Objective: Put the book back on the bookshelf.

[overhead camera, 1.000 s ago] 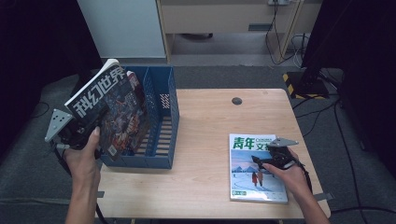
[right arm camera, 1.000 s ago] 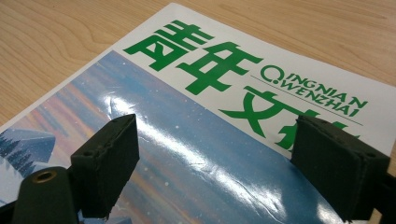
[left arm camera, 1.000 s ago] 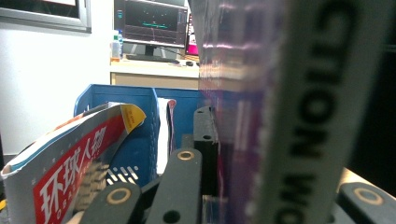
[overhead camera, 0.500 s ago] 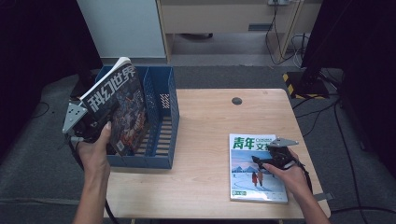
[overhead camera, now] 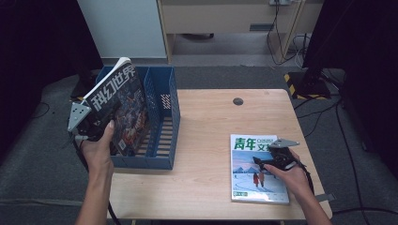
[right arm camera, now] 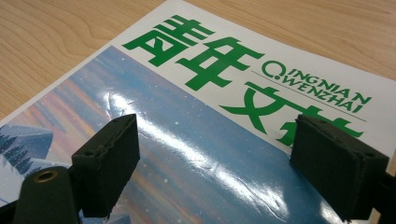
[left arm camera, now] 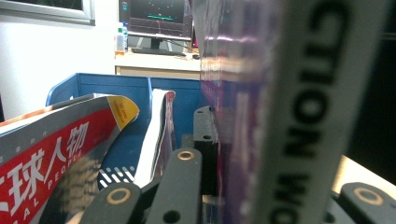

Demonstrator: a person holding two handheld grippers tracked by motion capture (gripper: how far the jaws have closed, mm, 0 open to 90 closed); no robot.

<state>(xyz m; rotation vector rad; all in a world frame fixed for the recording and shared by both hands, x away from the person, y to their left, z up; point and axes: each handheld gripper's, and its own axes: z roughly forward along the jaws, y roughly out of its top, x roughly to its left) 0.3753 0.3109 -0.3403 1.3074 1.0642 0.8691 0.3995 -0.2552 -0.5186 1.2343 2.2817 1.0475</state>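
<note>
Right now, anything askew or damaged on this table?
Nothing spilled or broken. The magazines in the blue file rack slump and curl instead of standing straight. The green-titled magazine under the open right claw has small creases in its glossy cover.

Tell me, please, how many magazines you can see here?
4: a dark one clamped in the left tongs over the blue rack; two more already in the rack; a green-titled one flat on the table. Others may be hidden.
</note>
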